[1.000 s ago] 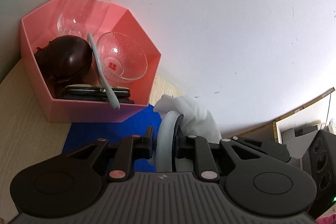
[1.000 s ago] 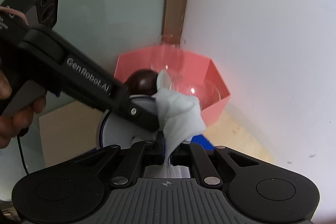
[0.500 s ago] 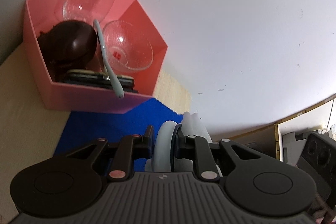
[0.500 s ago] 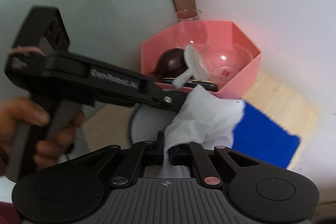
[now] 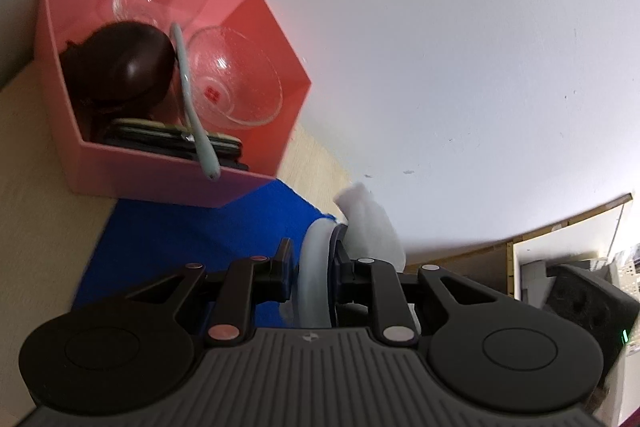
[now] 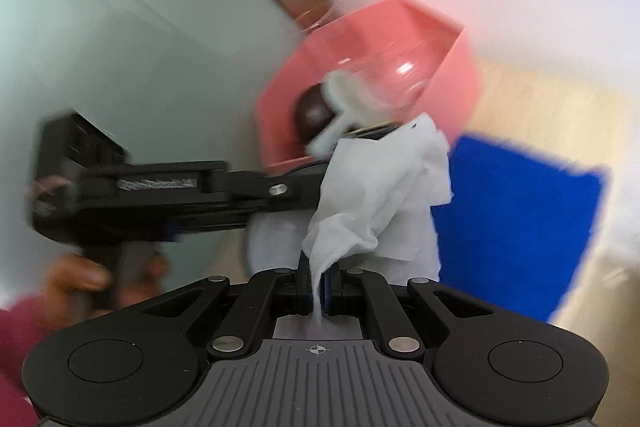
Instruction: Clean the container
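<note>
My left gripper (image 5: 313, 259) is shut on the rim of a pale grey-white container (image 5: 314, 279), held edge-on between the fingers. In the right wrist view the container (image 6: 276, 247) shows behind the left gripper's black body (image 6: 160, 195). My right gripper (image 6: 316, 287) is shut on a white cloth (image 6: 380, 199), which drapes against the container. The cloth also shows in the left wrist view (image 5: 372, 227), just right of the container.
A pink hexagonal bin (image 5: 160, 183) stands in the corner, holding a brown bowl (image 5: 120, 67), glass bowls (image 5: 236, 83), dark flat items and a pale blue spoon (image 5: 196, 123). A blue mat (image 5: 192, 231) lies on the wooden table (image 5: 36, 187). White wall behind.
The right wrist view has swung and tilted, now blurred, and the cloth has shifted across the container. The left gripper keeps its hold; the bin's place in its view has shifted.
</note>
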`<state>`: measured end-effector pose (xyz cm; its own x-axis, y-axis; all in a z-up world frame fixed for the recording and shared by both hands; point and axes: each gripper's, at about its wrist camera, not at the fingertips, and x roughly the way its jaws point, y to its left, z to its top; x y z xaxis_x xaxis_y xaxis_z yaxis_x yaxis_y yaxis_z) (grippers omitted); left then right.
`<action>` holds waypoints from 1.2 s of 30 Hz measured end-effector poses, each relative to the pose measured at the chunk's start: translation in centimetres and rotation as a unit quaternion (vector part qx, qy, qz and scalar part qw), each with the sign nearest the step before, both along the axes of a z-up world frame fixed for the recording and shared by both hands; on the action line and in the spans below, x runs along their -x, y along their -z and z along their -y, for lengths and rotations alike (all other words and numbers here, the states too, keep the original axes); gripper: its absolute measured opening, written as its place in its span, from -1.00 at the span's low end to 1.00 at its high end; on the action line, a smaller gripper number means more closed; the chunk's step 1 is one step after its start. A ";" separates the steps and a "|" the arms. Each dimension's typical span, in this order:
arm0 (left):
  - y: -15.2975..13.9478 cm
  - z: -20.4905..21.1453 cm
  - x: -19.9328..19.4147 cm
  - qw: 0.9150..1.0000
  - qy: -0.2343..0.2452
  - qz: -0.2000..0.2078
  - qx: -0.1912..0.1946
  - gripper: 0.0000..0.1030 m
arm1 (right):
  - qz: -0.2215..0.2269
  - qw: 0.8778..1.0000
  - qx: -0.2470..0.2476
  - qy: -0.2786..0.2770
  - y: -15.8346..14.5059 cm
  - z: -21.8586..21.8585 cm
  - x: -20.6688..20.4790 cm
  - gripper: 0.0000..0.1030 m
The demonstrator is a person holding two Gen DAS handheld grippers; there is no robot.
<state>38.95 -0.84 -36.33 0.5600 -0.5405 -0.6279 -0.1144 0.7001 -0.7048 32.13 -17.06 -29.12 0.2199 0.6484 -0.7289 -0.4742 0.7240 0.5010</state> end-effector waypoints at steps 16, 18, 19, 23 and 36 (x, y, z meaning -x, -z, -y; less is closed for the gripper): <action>0.4 1.2 -0.6 0.999 0.027 0.018 0.036 -0.60 | 0.159 0.979 0.084 -0.093 -5.7 2.1 3.1 -0.03; 0.2 1.3 -0.6 0.999 0.034 0.022 0.035 -0.60 | 0.187 0.970 0.105 -0.110 -6.2 2.7 3.5 -0.17; 0.1 1.3 -0.6 0.998 0.038 0.025 0.034 -0.60 | 0.202 0.965 0.117 -0.123 -6.5 2.9 3.7 -0.17; -0.4 1.5 -0.7 0.998 0.052 0.033 0.032 -0.60 | 0.296 0.917 0.174 -0.201 -7.7 2.9 5.1 0.05; -0.7 1.4 -0.1 0.995 0.064 0.050 0.054 -0.54 | 0.256 0.872 0.174 -0.378 -6.6 0.6 1.4 -0.68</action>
